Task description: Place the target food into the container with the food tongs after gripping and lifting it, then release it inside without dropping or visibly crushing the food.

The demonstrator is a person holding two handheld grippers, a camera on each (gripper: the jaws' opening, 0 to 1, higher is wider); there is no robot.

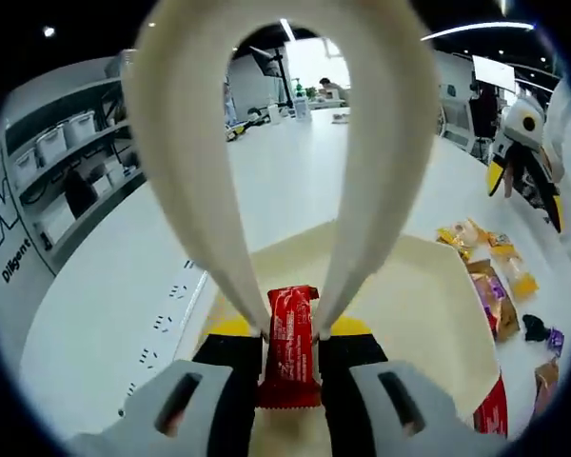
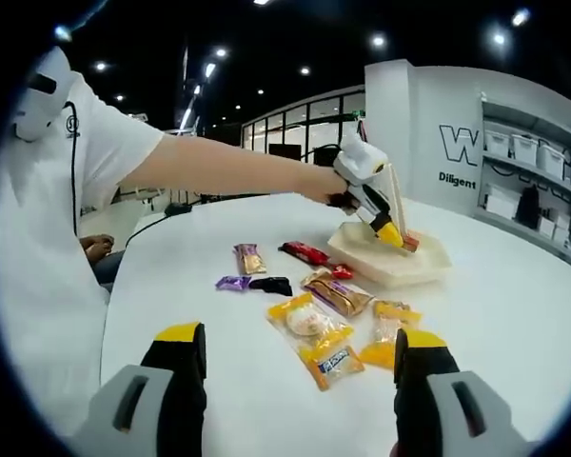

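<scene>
left gripper point(image 1: 290, 335): you're squeezing the cream food tongs point(image 1: 285, 143) with it, jaws clamped on both arms

red snack packet point(image 1: 291, 345): it's sitting pinched between the tong tips, hanging just over the cream container point(image 1: 428, 305)

right gripper point(image 2: 300, 367): you're holding it low over the white table point(image 2: 514, 305), jaws spread wide, nothing in them

loose snacks point(image 2: 314, 328): they're lying scattered beside the container

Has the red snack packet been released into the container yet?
No. The tongs grip the red packet above the container.
</scene>
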